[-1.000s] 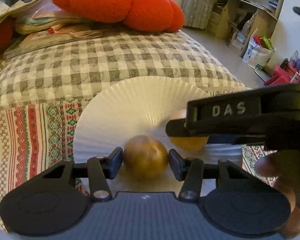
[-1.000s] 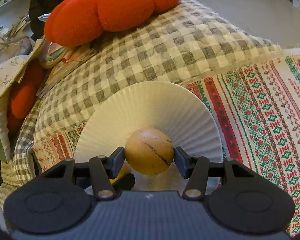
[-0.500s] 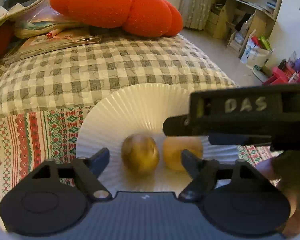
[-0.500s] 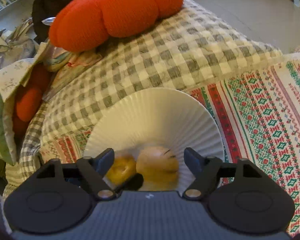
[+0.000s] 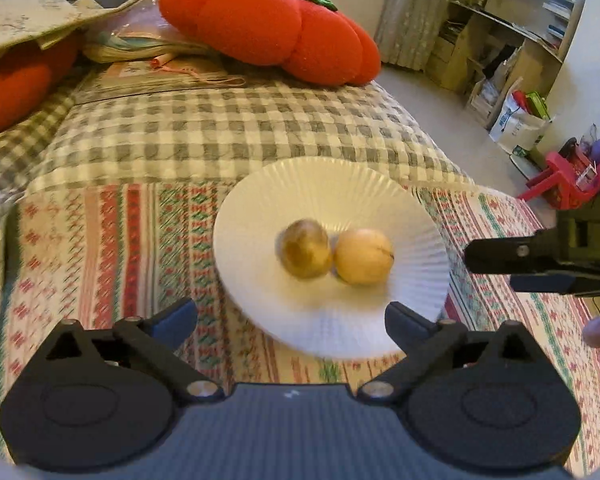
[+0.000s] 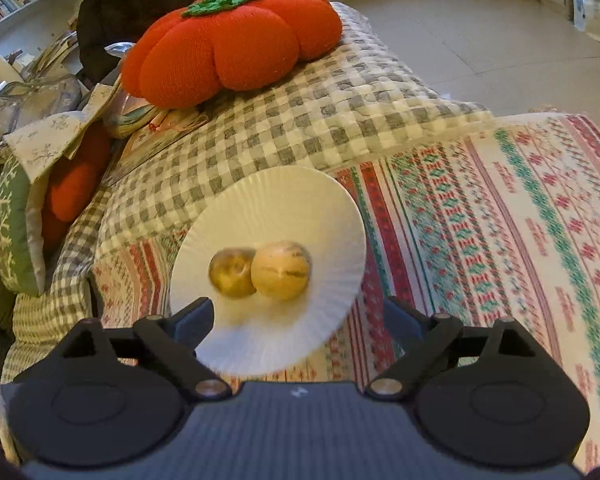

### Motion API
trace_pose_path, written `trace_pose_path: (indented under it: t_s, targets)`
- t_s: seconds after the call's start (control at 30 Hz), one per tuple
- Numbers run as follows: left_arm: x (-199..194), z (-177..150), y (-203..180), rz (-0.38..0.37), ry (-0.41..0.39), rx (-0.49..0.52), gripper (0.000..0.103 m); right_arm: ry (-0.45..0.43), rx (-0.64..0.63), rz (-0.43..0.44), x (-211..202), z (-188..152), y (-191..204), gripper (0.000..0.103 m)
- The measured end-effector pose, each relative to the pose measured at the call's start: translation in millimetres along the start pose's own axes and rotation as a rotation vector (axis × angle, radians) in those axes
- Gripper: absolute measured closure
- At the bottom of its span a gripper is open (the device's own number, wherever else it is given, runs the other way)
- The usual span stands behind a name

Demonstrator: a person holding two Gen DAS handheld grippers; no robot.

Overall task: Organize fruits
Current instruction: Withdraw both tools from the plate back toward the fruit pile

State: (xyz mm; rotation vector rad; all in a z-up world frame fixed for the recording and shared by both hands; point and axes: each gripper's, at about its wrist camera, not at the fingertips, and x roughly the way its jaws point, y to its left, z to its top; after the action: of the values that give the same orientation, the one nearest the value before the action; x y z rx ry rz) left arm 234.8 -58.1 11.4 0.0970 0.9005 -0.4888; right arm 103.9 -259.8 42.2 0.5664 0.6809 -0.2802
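**Both fruits released onto plate**

Both grippers have let go and backed off since the earlier frames; jaws just opened wide, nothing between them. Brown fruit [image 5: 305,253] and yellow fruit [image 5: 363,256] sit touching mid plate [image 5: 340,184] on the patterned quilt [image 5: 112,240]. Left gripper [image 5: 291,316] and right gripper [image 6: 299,318] hover at the plate's near rim. Tomato cushion [image 5: 268,28] lies behind on the checked blanket [image 5: 220,128].
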Motion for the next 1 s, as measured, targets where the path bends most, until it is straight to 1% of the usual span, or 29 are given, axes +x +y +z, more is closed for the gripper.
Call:
trace_pose_path:
  t_s: [0.07,0.2,0.33,0.53,0.7,1.0]
  targets:
    - [-10,-6,-1,0.012,0.004,0.000,0.017,0.000,0.000,0.001,-9,-7,0,0.012]
    - [-32,-20,-7,0.009,-0.002,-0.005,0.016,0.000,-0.001,0.011,-27,-23,2,0.012]
    - [-53,-34,-17,0.023,-0.016,0.017,0.016,-0.001,-0.013,0.012,-42,-41,6,0.011]
    - [-80,-58,-24,0.020,-0.018,0.008,0.016,-0.008,-0.031,0.018,-63,-67,11,0.010]
    - [-94,-80,-26,0.044,-0.029,-0.004,0.016,-0.022,-0.048,0.010,-75,-90,15,0.008]
    - [-106,-116,-25,0.075,-0.012,0.006,0.016,-0.020,-0.095,-0.004,-84,-127,17,0.008]
